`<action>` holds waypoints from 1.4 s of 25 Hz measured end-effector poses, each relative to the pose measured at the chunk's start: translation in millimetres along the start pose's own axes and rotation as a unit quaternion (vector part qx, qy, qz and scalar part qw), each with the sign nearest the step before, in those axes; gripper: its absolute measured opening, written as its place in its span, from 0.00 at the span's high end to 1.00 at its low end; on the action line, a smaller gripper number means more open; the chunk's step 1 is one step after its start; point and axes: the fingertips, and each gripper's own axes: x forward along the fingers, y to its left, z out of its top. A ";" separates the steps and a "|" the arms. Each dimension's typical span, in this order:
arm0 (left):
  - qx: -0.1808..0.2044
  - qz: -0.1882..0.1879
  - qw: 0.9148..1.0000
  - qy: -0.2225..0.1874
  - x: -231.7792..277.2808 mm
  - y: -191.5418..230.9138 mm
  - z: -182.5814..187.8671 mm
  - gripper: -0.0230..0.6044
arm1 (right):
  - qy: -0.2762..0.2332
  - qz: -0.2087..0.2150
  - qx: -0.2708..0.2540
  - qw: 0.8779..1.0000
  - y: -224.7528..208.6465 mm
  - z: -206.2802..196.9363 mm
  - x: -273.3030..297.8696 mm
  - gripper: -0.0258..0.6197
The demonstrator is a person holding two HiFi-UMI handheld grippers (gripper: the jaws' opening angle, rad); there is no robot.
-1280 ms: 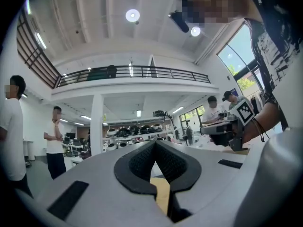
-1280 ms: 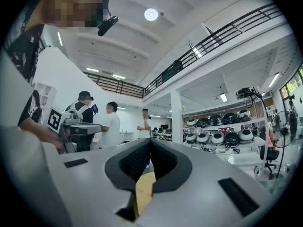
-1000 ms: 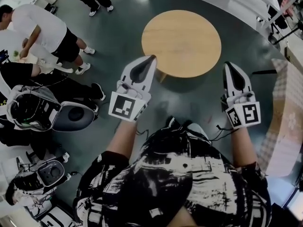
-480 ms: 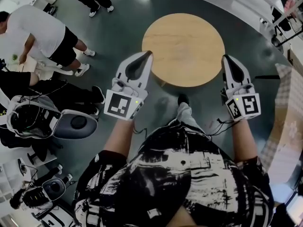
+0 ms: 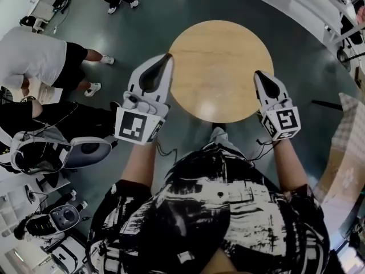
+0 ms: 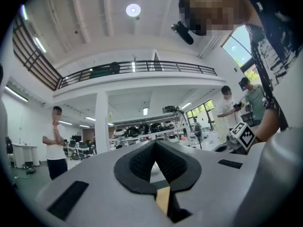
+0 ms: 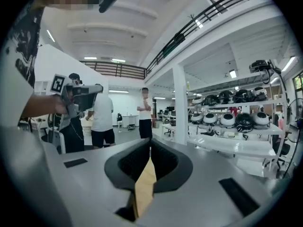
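Observation:
Both hand-held grippers are raised in front of the person, level with each other. In the head view my left gripper (image 5: 164, 58) hangs over the near left edge of a round wooden table (image 5: 222, 61). Across from it, my right gripper (image 5: 257, 75) is over the table's near right edge. Their jaws are shut, with nothing between them. In the left gripper view the jaw tips (image 6: 155, 144) meet, and the other gripper's marker cube (image 6: 245, 135) shows at the right. In the right gripper view the jaw tips (image 7: 149, 144) also meet, with a strip of the table (image 7: 145, 183) showing below.
People stand at the left on the dark floor (image 5: 142, 16), one in a white shirt (image 5: 34, 53). Helmet-like devices (image 5: 34, 153) lie at the lower left. Shelves of helmets (image 7: 232, 119) and a white pillar (image 7: 180, 103) stand ahead. A pale counter (image 5: 345, 158) runs along the right.
The person has stepped forward: the round table is now closer, and both grippers reach over its near edge. Both stay shut and hold nothing.

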 end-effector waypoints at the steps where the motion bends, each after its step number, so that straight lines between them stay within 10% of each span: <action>1: 0.000 0.006 1.000 -0.001 18.6 4.6 -1.9 0.96 | 0.010 0.008 0.000 1.000 -15.1 -10.4 13.9 0.94; 15: 0.003 0.018 1.000 0.007 109.6 70.8 -57.7 0.96 | 0.168 0.049 0.007 0.985 -70.8 -164.8 153.4 0.89; 25: -0.036 -0.003 0.999 0.022 189.9 100.8 -127.2 0.96 | 0.314 0.074 0.028 0.946 -116.4 -310.8 245.8 0.89; 35: -0.071 -0.032 0.996 0.037 235.9 -2.3 -106.6 0.96 | 0.428 0.058 0.031 0.901 -188.7 -356.6 142.1 0.84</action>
